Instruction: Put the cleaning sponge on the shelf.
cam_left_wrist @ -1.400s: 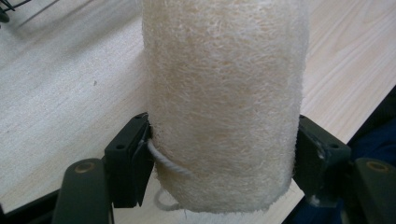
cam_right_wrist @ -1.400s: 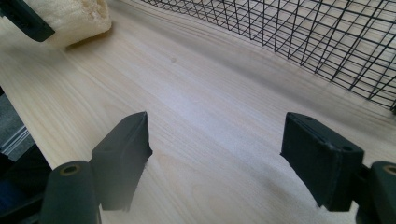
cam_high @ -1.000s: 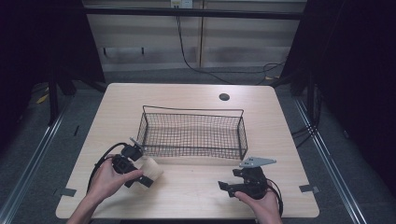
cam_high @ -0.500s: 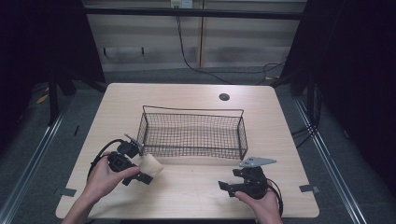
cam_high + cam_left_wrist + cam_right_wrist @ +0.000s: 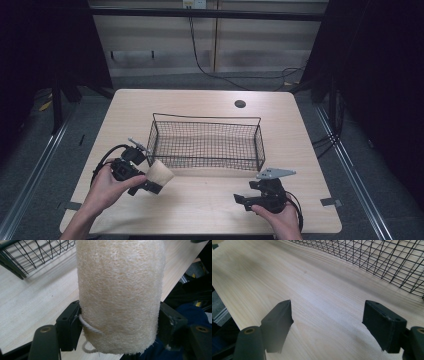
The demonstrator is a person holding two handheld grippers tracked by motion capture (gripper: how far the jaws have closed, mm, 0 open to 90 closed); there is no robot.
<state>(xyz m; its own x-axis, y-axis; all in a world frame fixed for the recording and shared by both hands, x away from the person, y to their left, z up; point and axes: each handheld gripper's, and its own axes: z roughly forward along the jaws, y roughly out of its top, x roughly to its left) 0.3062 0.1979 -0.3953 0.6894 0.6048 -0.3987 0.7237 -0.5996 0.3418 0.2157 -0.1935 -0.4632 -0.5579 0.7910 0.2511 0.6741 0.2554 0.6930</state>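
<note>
One pale loofah sponge (image 5: 120,295) is sitting between my left gripper's (image 5: 150,182) black jaws, and they are squeezing it tight on both sides. I am holding it at the lower left of the high view, just beside the wire basket (image 5: 207,145). My right gripper (image 5: 245,200) is resting at the lower right with its jaws wide apart, holding nothing, over the wooden table (image 5: 200,210).

i see basket (image 5: 207,142) mid-table (image 5: 200,200); loofah (image 5: 160,173) at its front-left corner, in left gripper (image 5: 150,184); right gripper (image 5: 245,200) front-right.
</note>
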